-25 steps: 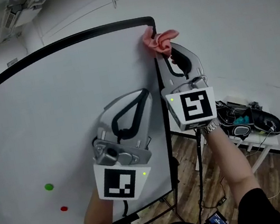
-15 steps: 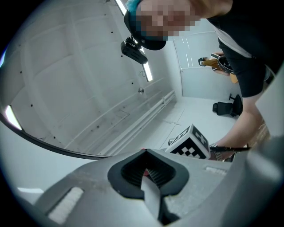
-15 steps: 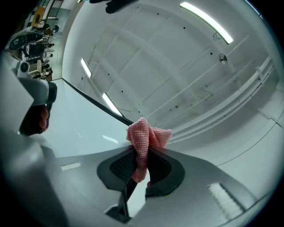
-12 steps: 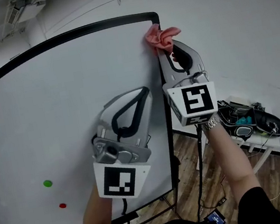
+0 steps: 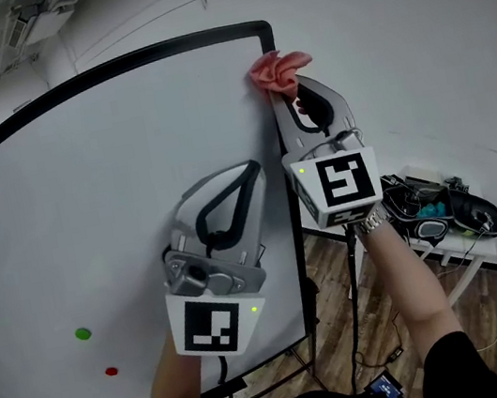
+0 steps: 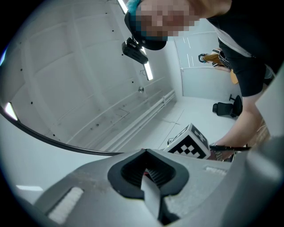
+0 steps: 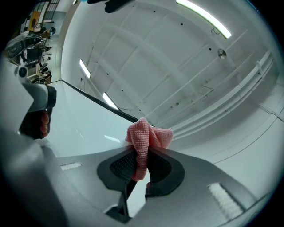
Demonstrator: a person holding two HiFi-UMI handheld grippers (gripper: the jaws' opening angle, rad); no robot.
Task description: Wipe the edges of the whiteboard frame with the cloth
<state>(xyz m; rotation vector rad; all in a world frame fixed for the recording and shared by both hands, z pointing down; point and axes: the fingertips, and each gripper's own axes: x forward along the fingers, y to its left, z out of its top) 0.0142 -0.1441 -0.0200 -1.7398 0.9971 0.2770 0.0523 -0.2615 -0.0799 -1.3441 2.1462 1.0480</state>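
Cloth [image 5: 280, 68] pinched in upraised right gripper [image 5: 293, 92] against frame [image 5: 298, 261].

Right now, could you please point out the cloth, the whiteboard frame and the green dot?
cloth [image 5: 278, 71]: head view, its bunched pink top.
whiteboard frame [image 5: 302, 279]: head view, its black right edge.
green dot [image 5: 83, 334]: head view, its centre.
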